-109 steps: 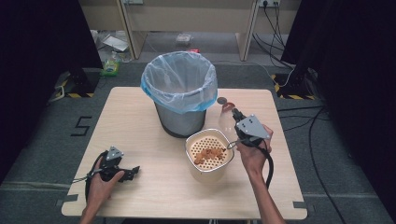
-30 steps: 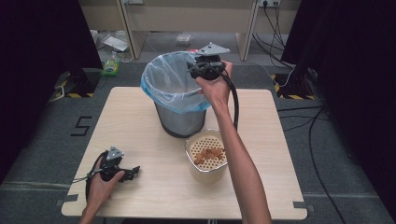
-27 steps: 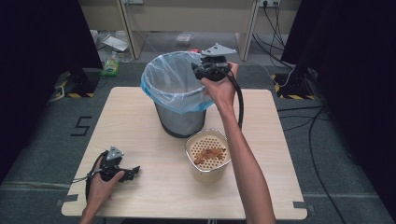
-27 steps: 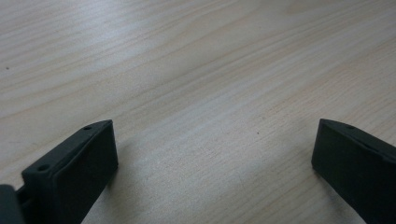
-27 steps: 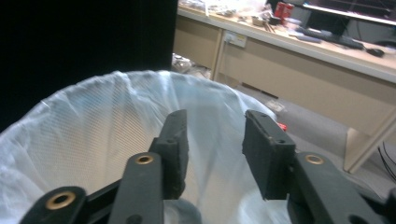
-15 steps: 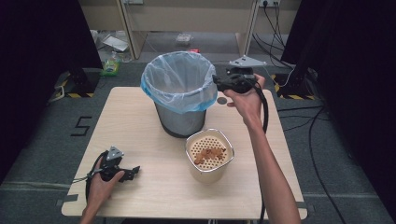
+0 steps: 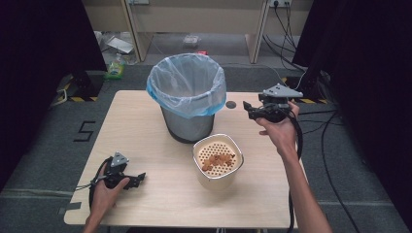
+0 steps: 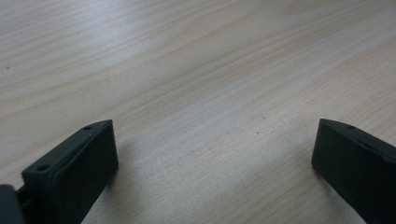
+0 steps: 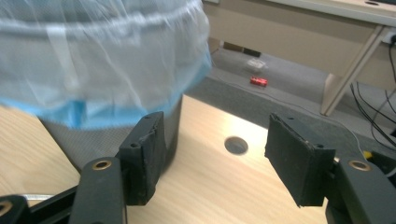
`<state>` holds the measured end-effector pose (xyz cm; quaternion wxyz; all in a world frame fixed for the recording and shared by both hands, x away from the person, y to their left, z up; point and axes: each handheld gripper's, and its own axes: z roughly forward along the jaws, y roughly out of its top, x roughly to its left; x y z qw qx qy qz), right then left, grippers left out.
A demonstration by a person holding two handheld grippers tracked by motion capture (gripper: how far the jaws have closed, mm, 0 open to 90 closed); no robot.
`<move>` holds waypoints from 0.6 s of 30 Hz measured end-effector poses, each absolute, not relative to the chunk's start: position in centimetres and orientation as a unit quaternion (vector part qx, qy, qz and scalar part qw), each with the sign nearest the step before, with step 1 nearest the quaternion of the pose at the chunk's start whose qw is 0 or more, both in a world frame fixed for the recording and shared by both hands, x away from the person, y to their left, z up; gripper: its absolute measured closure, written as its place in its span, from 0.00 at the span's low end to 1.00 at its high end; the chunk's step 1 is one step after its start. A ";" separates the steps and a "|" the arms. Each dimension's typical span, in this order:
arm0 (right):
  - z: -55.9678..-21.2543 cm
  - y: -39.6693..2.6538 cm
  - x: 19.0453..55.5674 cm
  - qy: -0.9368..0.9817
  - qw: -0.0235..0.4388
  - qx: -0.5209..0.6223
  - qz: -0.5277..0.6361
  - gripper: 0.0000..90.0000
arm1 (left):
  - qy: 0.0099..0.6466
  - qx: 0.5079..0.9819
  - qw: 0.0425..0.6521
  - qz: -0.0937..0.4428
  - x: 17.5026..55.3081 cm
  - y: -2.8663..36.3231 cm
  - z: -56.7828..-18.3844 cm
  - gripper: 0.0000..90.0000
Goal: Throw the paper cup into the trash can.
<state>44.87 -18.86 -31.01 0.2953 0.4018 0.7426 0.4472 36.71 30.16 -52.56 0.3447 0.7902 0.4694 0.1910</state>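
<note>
Two bare forearms, no sleeves worn. Each hand is fitted with a black two-jaw gripper: the left gripper [image 7: 127, 178] and right gripper [image 7: 250, 110] are each topped by a grey three-cornered plate and trailed by a black cable. Blocky black jaws are marked by small screw holes and brass-coloured pivots

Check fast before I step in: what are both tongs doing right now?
Left tongs: open, empty, over the table.
Right tongs: open, empty, have just been opening, beside the bin.
</note>
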 end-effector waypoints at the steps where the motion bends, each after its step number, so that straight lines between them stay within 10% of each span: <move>1: -31.3 -19.2 44.7 0.742 0.295 0.402 0.447 0.42 | 0.469 0.790 0.345 0.191 36.7 30.2 -52.6 0.00; 18: -38.1 -23.0 40.7 0.745 0.284 0.435 0.419 0.39 | 0.469 0.790 0.345 0.191 36.7 30.2 -52.6 0.00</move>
